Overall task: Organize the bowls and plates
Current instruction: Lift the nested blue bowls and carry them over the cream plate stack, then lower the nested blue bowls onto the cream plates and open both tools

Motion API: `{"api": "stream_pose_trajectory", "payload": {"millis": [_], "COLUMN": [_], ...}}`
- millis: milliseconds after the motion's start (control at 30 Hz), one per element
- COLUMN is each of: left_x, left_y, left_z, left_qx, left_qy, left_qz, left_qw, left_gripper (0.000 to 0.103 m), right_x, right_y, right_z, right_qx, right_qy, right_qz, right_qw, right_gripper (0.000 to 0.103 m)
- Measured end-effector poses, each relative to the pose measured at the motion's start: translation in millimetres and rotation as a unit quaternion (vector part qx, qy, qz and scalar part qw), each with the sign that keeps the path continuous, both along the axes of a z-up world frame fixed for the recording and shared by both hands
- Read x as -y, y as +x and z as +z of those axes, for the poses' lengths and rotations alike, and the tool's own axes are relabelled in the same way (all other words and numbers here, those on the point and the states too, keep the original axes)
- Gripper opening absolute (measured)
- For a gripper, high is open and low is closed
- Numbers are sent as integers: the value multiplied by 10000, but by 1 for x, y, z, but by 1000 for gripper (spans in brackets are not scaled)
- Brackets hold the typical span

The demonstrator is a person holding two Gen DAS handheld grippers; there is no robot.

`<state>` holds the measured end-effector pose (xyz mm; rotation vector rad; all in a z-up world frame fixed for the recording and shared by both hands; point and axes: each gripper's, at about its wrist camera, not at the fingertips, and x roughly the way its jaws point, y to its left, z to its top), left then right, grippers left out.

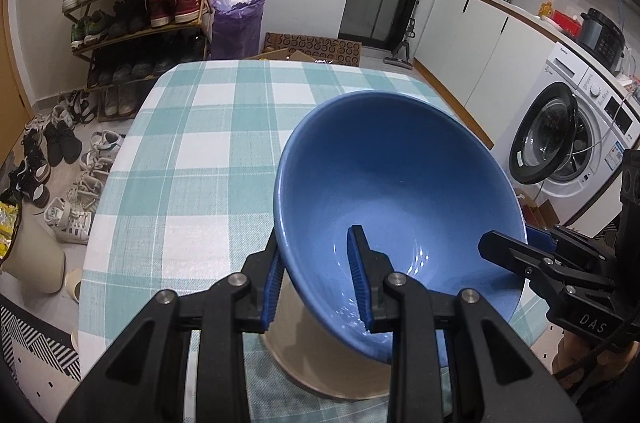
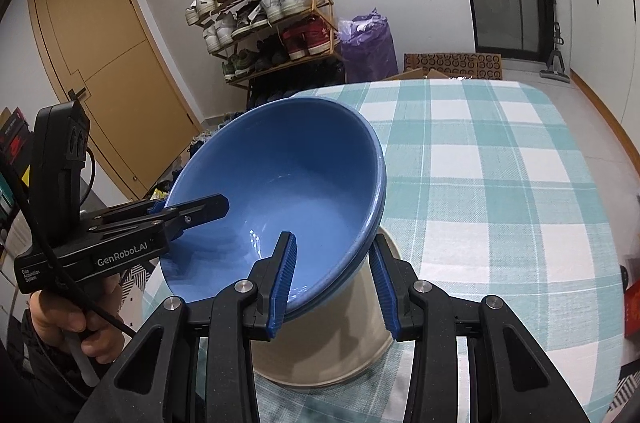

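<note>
The blue bowl (image 1: 400,207) sits tilted on a white bowl (image 1: 308,355) on the checked table (image 1: 200,151). The left gripper (image 1: 316,279) pinches the blue bowl's rim on one side, and the right gripper (image 2: 334,283) pinches the other side.

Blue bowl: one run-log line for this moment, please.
blue bowl: tilted above cream bowl | left tongs: shut on rim | right tongs: shut on opposite rim | table

worktop (image 1: 192,151): covered by teal-and-white checked cloth under my view | on it: one cream pot (image 1: 320,351), near edge | rest of cloth bare
</note>
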<state>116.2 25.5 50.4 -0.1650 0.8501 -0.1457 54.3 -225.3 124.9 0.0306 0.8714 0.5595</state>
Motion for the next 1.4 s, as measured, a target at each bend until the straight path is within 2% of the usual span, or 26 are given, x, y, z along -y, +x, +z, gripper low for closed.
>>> {"api": "stream_pose_trajectory", "payload": {"millis": [767, 1400], "left_x": [0, -3], "left_y": [11, 18], "left_z": [-32, -36], "left_qx": [-278, -219], "left_qy": [-5, 7], "left_qz": [-20, -42], "left_qw": [9996, 9998], "left_gripper": [29, 29], "right_x": [1, -4], "right_y": [19, 22], "right_z": [-34, -34], "right_qx": [-259, -237], "right_qy": [-116, -182], "right_qz": [-41, -90], "right_qw": [9996, 9995], "right_gripper": [38, 38]}}
